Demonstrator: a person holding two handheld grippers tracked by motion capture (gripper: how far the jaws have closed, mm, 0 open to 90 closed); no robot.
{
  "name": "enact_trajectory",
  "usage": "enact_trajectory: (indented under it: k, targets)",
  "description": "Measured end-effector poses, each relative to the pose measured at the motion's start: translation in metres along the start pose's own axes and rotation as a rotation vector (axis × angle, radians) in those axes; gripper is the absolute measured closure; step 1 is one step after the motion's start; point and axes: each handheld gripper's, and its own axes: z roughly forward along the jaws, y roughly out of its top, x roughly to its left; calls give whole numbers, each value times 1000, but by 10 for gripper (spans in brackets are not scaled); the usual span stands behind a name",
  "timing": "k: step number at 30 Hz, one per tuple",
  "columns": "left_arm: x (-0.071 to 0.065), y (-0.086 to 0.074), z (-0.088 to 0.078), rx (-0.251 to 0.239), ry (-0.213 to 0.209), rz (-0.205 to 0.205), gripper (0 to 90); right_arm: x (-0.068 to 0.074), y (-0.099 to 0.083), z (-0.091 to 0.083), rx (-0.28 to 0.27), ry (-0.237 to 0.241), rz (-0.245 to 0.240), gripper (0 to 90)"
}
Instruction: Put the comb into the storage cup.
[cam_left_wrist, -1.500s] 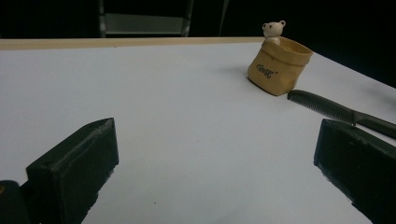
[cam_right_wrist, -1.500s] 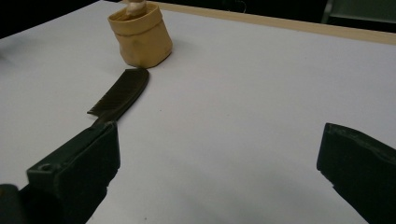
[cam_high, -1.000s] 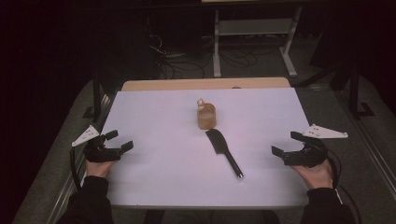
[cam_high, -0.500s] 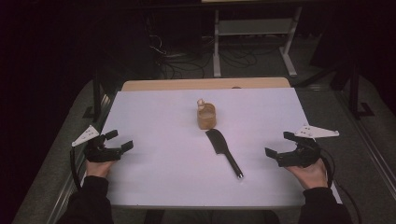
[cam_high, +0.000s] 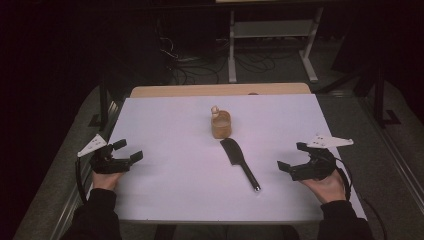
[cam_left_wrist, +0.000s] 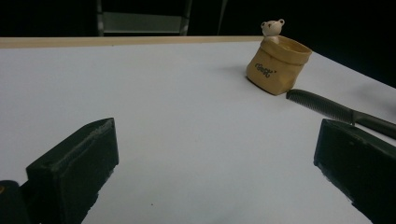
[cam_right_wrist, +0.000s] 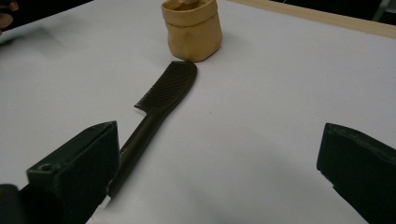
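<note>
From above, the white surface (cam_high: 175, 190) carries a small tan pouch (cam_high: 221, 125) near the middle and a black comb (cam_high: 239, 161) just in front of it, its toothed head close to the pouch and its handle running toward the person's right. The left gripper (cam_high: 122, 156) sits at the left edge and the right gripper (cam_high: 292, 159) at the right edge, each held in a hand resting on the surface, both well apart from the comb. The left gripper view adds what the overhead camera blurs: a little white bear (cam_left_wrist: 272, 29) peeking from the pouch (cam_left_wrist: 277, 65) and dark lettering on its side, with the comb (cam_left_wrist: 341, 112) lying just beside it at the right. The right gripper view shows the comb (cam_right_wrist: 154, 109) lengthwise, its fine teeth plain to see, the head almost at the pouch (cam_right_wrist: 191, 29); whether they touch I cannot tell. Both pairs of jaws are spread wide with bare surface between them, gripping nothing and touching neither comb nor pouch.
</note>
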Motion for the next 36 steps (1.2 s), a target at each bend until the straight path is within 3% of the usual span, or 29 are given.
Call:
enact_trajectory:
  k: [21,24,29,36]
  targets:
    - [0,0,0,2,2,1,0,17,12,15,45,37,-36,0]
    - [-1,-1,-2,6,13,0,0,21,11,19,79,43,-45,4]
    - [-3,0,-4,-4,22,-2,0,28,13,24,120,85,-60,59]
    - [-4,1,-4,-5,22,7,0,39,22,32,166,119,-89,248]
